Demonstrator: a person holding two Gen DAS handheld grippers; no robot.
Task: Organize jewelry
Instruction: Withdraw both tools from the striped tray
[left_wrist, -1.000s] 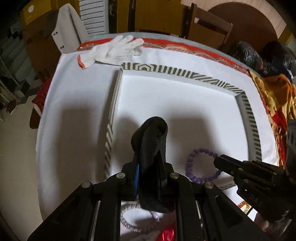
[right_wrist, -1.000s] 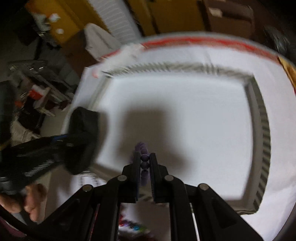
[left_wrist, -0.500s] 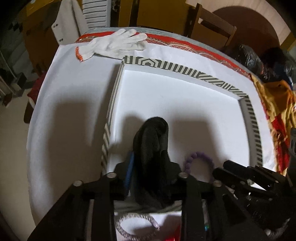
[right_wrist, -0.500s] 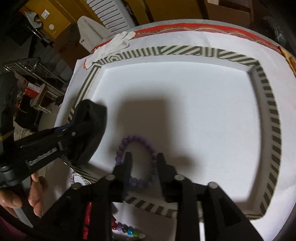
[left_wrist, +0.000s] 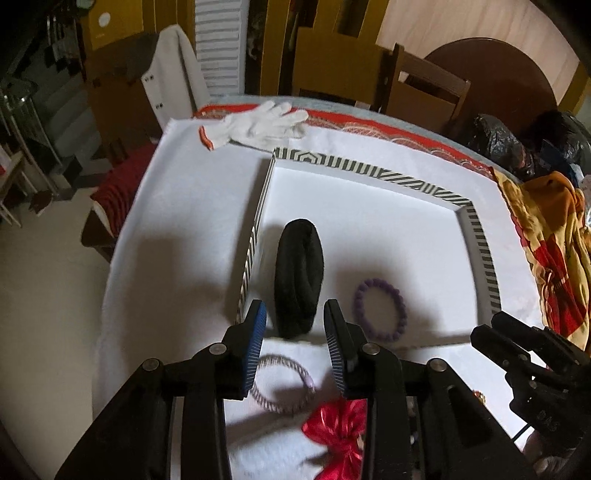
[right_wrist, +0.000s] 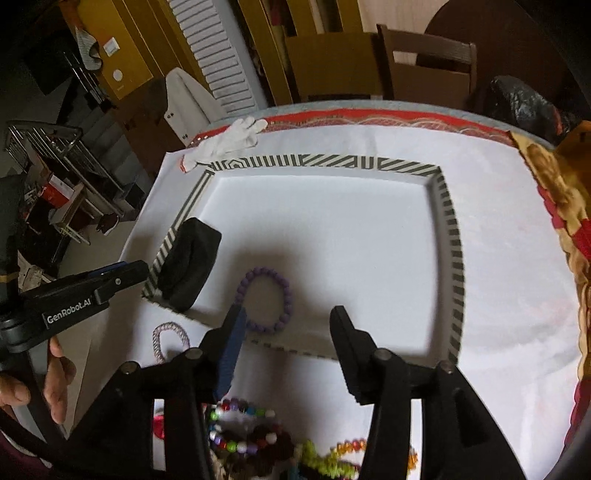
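Your left gripper (left_wrist: 294, 321) stands released, nothing between its pads. Your right gripper (right_wrist: 286, 332) is opening, also empty. Lift both clear before you reach toward the loose pile of coloured bead strings (right_wrist: 258, 439) at the near edge. The soft black fabric band (left_wrist: 298, 275) stands on edge in the near left corner of the striped-rim white tray (left_wrist: 480, 236), and the purple beaded bracelet (left_wrist: 380, 309) lies flat just right of it.

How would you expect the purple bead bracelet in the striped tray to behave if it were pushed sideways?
The purple bead bracelet lies flat as a loose loop, so it would probably slide and deform rather than roll. Its round beads on the smooth white floor of the striped tray suggest little friction. It looks light.
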